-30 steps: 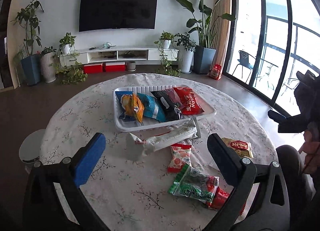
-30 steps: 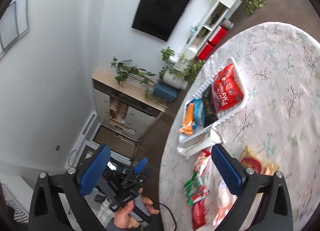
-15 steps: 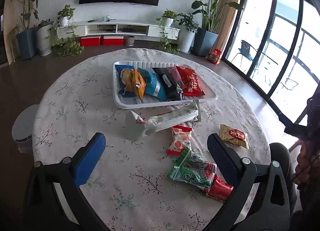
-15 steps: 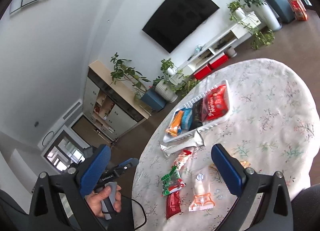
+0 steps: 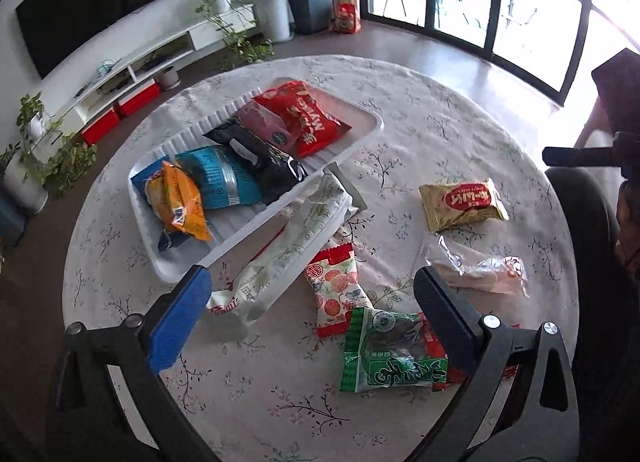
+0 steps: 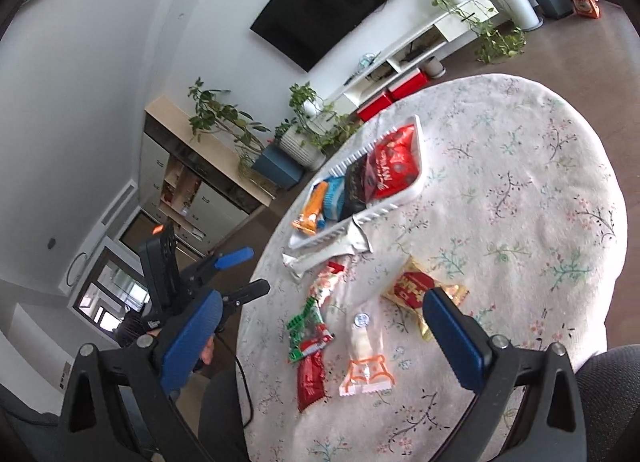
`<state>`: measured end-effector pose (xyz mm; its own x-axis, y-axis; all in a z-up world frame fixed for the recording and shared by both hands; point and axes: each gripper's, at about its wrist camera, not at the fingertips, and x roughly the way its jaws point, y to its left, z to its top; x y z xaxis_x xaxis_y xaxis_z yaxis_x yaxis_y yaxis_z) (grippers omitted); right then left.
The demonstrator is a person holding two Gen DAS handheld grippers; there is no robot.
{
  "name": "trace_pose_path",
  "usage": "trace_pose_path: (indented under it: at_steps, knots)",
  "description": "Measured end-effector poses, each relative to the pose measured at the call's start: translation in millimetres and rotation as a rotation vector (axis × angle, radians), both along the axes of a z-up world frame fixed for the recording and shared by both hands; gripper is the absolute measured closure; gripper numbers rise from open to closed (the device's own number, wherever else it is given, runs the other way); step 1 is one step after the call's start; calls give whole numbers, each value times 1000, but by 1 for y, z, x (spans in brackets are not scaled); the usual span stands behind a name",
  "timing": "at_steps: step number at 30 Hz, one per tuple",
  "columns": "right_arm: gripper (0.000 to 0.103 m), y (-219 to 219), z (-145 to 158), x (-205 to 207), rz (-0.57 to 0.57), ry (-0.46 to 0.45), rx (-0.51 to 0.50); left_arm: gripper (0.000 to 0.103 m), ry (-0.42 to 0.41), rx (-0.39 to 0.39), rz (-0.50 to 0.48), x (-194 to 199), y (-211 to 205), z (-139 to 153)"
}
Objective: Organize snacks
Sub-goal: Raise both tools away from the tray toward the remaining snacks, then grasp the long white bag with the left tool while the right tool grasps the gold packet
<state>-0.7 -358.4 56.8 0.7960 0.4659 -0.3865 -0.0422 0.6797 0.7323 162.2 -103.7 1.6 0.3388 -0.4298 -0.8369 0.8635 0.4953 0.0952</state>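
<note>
Beside the white tray [image 5: 362, 140], on its near side, the loose snacks lie scattered over the flowered tablecloth [image 5: 432, 101]: a long white packet [image 5: 288, 250] leans against the tray's near wall, a red-and-white packet [image 5: 334, 288] sits just past it, and a green packet [image 5: 390, 356] overlaps a red packet [image 6: 310, 376] nearest the table edge. Right of the tray and well apart from it rest a gold packet [image 5: 462, 201] and a clear-wrapped bun [image 5: 476, 270]. Inside the tray, an orange bag [image 5: 178, 199], a blue bag [image 5: 218, 179], a black bag [image 5: 260, 159] and a red bag [image 5: 302, 115] already crowd most of the floor, leaving bare room only at its right end. The left gripper [image 5: 308, 322] hangs above the near packets with its jaws spread wide and nothing between them; the right gripper [image 6: 320, 342] is likewise spread and empty, held above the table's near edge. My worry is the overlap: closing on the green packet could pinch the red one beneath and drag both. The long white packet, propped on the tray wall, may slide or tip the light tray if nudged. Slick wrappers could slip from the pads, and the cloth may bunch under a low approach. Far of the tray and to its right the cloth is bare, giving free room to move; the near edge is close to the green and red packets, so a push there could send them off.
</note>
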Motion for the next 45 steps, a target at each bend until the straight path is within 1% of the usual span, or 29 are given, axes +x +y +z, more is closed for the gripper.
trace_pose_path:
  at_steps: [2,3,4,5,7,9,12,16,21,25,31,36,39,41,42,45]
  knots:
    - [0,0,-2,1,12,9,5,16,39,49,-45,9,-12,-10]
    - [0,1,-2,1,24,9,7,26,67,67,-58,15,-17,-14]
    - [0,1,-2,0,35,7,9,31,98,77,-67,22,-20,-17]
    - [0,2,-2,0,48,3,8,33,129,86,-73,29,-24,-20]
    - [0,4,-1,-2,59,-6,-2,42,159,127,-82,42,-31,-27]
    - [0,6,-1,-2,68,-13,-2,46,183,149,-97,50,-36,-31]
    - [0,10,-1,-1,91,-17,-4,46,232,158,-103,62,-42,-36]
    - [0,13,-6,2,106,-2,-3,46,291,195,-106,75,-51,-49]
    - [0,12,-11,5,114,8,6,46,372,185,-103,95,-59,-56]
    - [0,12,-13,5,120,6,14,46,400,206,-128,106,-66,-60]
    - [0,16,-18,9,143,14,16,46,424,213,-180,111,-80,-59]
    - [0,17,-18,11,155,16,17,46,436,245,-198,114,-97,-64]
    - [0,16,-17,12,156,14,11,46,445,272,-177,116,-98,-71]
    - [0,15,-15,14,155,21,-6,47,428,260,-173,114,-95,-71]
    - [0,15,-14,15,153,24,-23,48,416,265,-173,111,-95,-71]
    - [2,14,-7,20,141,41,-103,57,367,299,-180,100,-95,-70]
